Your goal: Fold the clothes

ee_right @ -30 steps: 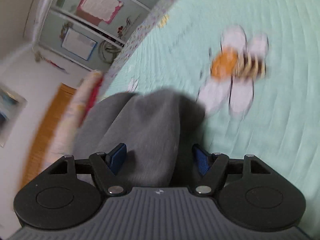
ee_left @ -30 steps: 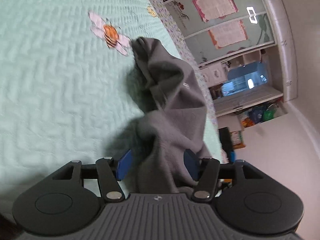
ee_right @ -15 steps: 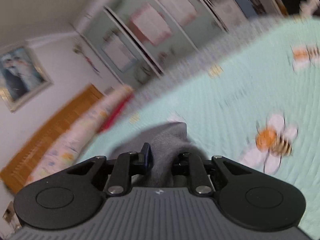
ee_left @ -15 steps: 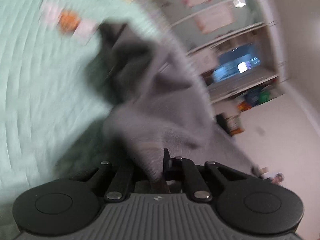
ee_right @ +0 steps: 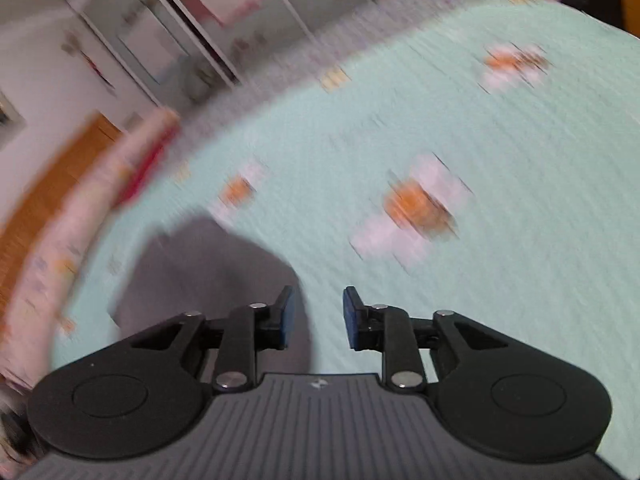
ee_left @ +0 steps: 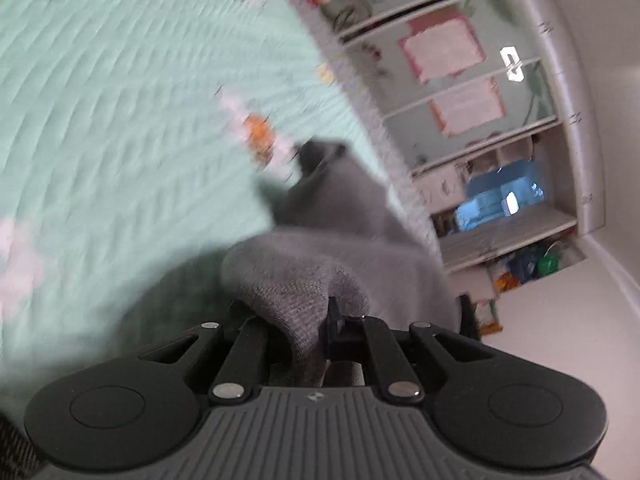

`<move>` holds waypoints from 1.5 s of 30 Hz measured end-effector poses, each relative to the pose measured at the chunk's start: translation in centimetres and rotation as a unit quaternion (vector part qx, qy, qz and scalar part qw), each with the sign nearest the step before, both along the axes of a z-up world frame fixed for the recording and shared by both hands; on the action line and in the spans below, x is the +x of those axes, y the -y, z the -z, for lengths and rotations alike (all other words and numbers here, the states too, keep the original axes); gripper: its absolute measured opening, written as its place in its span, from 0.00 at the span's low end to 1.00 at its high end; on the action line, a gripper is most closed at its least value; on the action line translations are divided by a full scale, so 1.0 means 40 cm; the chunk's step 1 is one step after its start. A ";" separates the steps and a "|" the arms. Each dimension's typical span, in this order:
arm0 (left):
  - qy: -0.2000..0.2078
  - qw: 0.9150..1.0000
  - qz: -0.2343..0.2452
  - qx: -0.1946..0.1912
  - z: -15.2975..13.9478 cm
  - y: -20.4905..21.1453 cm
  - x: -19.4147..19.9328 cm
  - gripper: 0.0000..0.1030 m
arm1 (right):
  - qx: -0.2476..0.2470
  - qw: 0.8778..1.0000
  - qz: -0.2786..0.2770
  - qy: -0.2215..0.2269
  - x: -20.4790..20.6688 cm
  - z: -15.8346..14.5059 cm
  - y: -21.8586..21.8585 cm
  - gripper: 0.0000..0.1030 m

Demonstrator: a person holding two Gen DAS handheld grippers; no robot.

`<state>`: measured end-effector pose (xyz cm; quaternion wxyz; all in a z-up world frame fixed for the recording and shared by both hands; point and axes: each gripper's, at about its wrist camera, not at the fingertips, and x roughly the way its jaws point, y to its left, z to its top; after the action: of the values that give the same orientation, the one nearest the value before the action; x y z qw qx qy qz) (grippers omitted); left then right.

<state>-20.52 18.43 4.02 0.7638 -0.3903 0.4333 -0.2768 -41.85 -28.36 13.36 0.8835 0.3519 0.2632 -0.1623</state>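
Left claw (ee_left: 308, 328): pinched tight on a bunched edge of the grey garment (ee_left: 344, 216), fabric wedged right between my fingers.
Right claw (ee_right: 316, 316): spread apart, nothing in it, hovering over the bed.
Grey garment: in the right wrist view it (ee_right: 200, 272) lay on the mint quilt (ee_right: 520, 160), down-left of my claw.
Quilt: bee patches (ee_right: 416, 204) all over, pretty blurry.
Background: shelves (ee_left: 480, 120) past the bed edge.
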 end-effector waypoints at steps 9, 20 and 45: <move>0.006 0.999 0.033 -0.008 0.032 0.002 0.010 0.08 | -0.080 0.968 -0.237 0.014 0.747 -0.055 -0.181 0.66; 0.041 0.996 0.063 0.040 0.021 0.022 0.000 0.08 | -0.075 0.930 -0.326 -0.149 1.209 0.160 -0.388 0.66; 0.501 0.855 0.038 0.129 -0.679 0.322 0.025 0.08 | -0.234 0.925 0.050 0.294 0.036 -0.493 -0.039 0.03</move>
<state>-19.52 5.57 31.18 0.9096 -0.0800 0.0382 -0.4058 -40.41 -26.78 33.08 0.9692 0.1800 -0.0718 -0.1522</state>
